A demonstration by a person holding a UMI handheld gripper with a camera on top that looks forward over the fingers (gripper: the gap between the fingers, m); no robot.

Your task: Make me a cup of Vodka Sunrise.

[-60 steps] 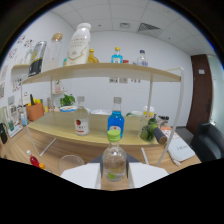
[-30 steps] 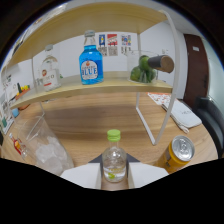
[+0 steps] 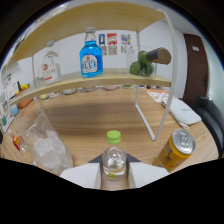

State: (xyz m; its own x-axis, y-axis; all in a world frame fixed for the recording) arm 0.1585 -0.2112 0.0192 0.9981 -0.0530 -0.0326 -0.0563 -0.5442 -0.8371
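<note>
The small bottle (image 3: 114,156) with a green cap stands upright between the tongs (image 3: 114,172), whose two white fingers (image 3: 82,175) press against its sides, so the tongs hold it just above the counter (image 3: 100,117). To its left, near, a clear ice cup (image 3: 44,145) sits tilted in view, close beside the left finger. To its right, a yellow can (image 3: 176,148) stands near the right finger, with a narrow gap between. Straight ahead the wooden counter lies open as far as the shelf (image 3: 95,80), whose white leg (image 3: 145,110) comes down just right of the bottle's line. On the shelf stand a clear bottle (image 3: 47,67), a blue bottle (image 3: 91,54) and limes (image 3: 141,66) with a dark bottle (image 3: 159,55) lying by them. A white pad (image 3: 182,111) lies far right.

Against half a second ago, the view is almost unchanged; the shelf and the can sit a shade nearer, and the bottle is held as before.
</note>
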